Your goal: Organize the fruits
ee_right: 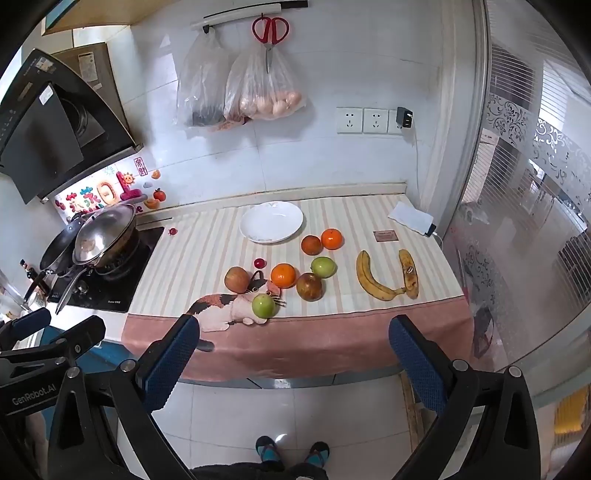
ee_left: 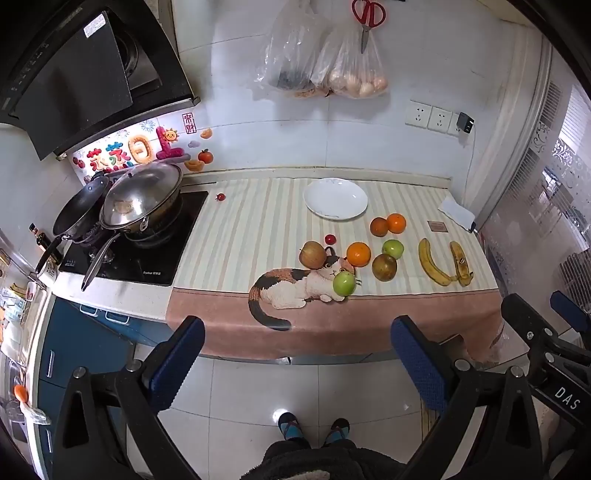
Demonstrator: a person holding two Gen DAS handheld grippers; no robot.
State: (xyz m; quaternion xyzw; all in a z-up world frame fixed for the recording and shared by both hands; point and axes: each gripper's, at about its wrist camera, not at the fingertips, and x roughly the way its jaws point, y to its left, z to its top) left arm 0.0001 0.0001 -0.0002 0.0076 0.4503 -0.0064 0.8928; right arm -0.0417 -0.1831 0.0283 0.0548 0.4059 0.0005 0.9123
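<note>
Left tool (ee_left: 295,365): jaws spread wide with nothing between them, at the bottom of its own view, over the floor in front of the counter edge.
Right tool (ee_right: 291,363): also wide open and empty, at the bottom of its view; in the left wrist view it shows at the lower right of the frame.
Counter (ee_left: 332,325): covered by a striped cloth with a pink front band and a printed cat, centre of both views.
Plate (ee_left: 335,198): white, empty, above centre of the frame, at the back of the cloth.
Oranges: two touching just below right of the plate (ee_left: 396,223) and (ee_left: 379,226); a third (ee_left: 358,254) lower, at centre.
Green apples: one (ee_left: 344,283) nearest the counter's front edge, on the cat's face; another (ee_left: 392,249) right of the third orange.
Brownish fruits: one (ee_left: 312,254) left of the third orange; one (ee_left: 384,267) below the upper green apple.
Bananas (ee_left: 430,264): two, right of centre, their lower ends meeting; the right one (ee_left: 460,262) heavily spotted.
Small red fruits: one (ee_left: 330,239) just above the left brownish fruit, one (ee_left: 220,197) by the stove edge.
Stove (ee_left: 147,254): left of the frame, carrying a lidded wok and a dark pan.
Wall: plastic bags (ee_left: 321,62) and red scissors (ee_left: 367,16) hang at the top of the frame.
Person: feet in blue slippers (ee_left: 291,430) at the bottom centre.
</note>
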